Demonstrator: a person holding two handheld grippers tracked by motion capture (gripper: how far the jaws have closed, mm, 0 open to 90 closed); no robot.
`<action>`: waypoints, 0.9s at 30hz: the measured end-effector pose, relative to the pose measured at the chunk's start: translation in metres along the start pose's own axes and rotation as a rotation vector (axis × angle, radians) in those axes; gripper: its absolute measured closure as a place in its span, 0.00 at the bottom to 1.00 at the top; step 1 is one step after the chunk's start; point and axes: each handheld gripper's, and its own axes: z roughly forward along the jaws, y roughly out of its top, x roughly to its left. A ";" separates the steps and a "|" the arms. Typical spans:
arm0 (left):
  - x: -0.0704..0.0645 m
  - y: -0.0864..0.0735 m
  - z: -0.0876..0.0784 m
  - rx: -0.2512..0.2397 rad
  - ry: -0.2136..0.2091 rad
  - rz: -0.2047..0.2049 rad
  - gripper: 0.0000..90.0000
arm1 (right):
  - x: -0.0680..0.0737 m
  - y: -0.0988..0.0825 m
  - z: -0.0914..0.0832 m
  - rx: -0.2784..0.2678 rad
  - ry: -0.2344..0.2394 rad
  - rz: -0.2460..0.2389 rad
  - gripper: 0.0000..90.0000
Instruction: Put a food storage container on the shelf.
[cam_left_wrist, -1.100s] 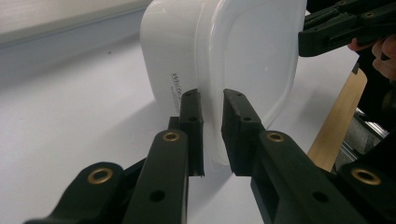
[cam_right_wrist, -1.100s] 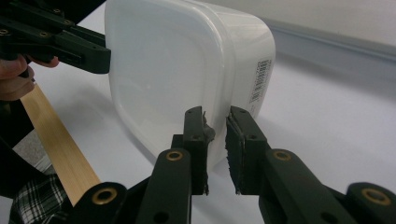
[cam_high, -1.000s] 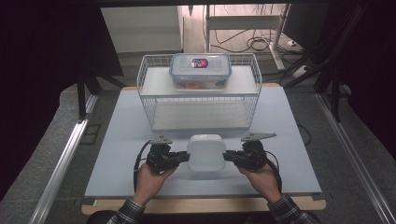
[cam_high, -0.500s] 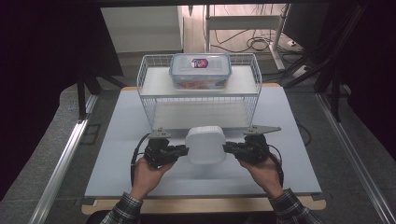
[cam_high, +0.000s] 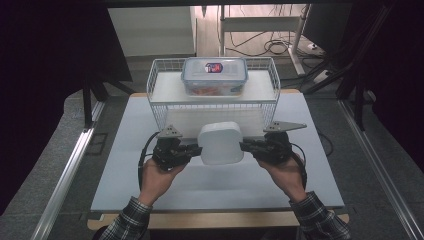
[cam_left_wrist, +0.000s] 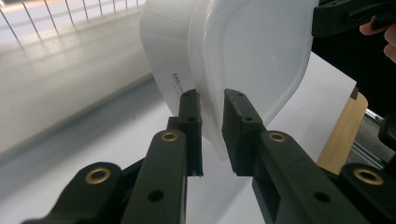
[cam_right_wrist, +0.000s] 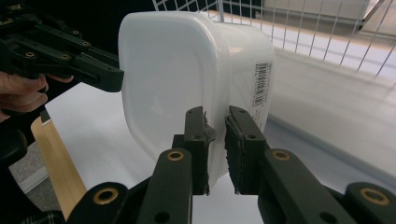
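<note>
a white box (cam_high: 220, 142) of smooth, translucent plastic with a paper barcode label is seen. the black jaws look matt, with brass-coloured rivets. a wire rack (cam_high: 160, 107) of thin white-coated metal is shown. the desk (cam_high: 210, 185) is matt pale, edged in wood. a clear glossy plastic container (cam_high: 215, 75) is visible.

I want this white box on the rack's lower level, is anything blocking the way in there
Nothing visible does. The white container, held by the left gripper and right gripper, sits just before the wire rack; its lower level looks bare. The clear lidded box sits on top.
</note>
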 end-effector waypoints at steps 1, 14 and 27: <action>0.000 0.002 -0.001 -0.003 0.002 0.001 0.87 | 0.000 0.003 -0.001 -0.006 -0.003 -0.004 0.87; -0.004 0.039 -0.024 -0.050 0.041 0.060 0.87 | 0.001 0.039 -0.014 -0.061 -0.002 -0.033 0.87; 0.003 0.069 -0.037 -0.068 0.063 0.071 0.87 | 0.002 0.071 -0.018 -0.102 -0.014 -0.053 0.87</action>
